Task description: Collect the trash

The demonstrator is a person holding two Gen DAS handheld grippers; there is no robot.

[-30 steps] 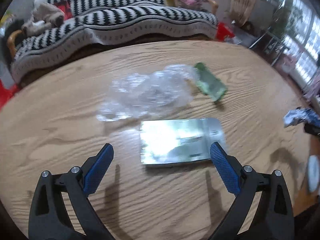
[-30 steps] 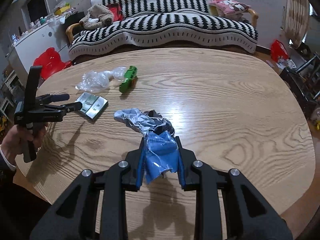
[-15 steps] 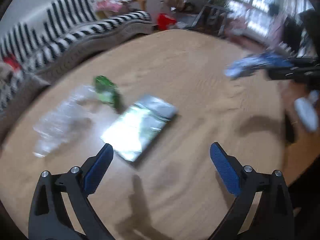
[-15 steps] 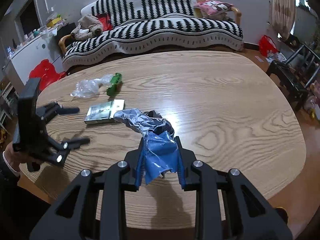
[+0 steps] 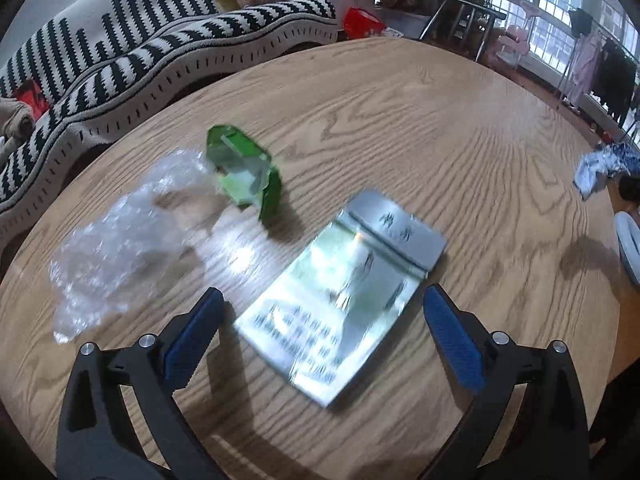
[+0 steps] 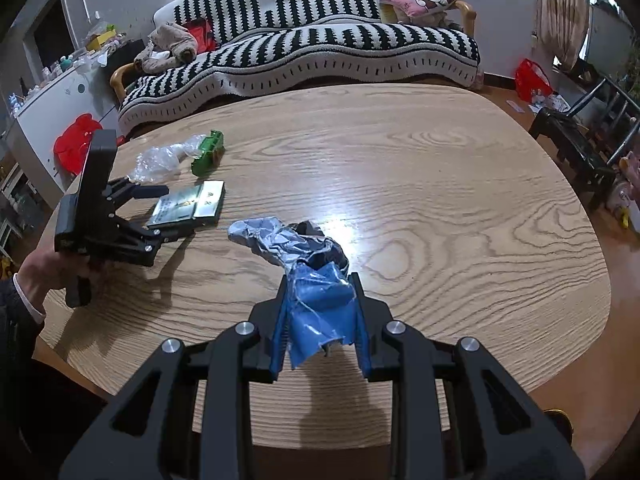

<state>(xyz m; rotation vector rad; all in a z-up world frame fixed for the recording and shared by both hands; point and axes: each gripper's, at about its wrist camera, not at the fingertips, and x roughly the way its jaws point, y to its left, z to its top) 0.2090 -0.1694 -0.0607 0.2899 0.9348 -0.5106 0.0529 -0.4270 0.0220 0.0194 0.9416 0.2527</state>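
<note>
Silver packet (image 5: pixel 344 304) lies between the wide-open left gripper (image 5: pixel 324 332), seemingly slantwise; right gripper (image 6: pixel 320 312) holds blue wrapper (image 6: pixel 316 304).

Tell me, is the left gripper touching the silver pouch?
Apart. In the left wrist view the open left gripper straddles the silver pouch with gaps.

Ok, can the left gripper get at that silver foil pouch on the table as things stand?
Probably yes. The left gripper is open and aimed down at the silver foil pouch, which lies flat between its fingers with nothing on top. The green wrapper and clear plastic sit off to the side, clear of the approach.
</note>
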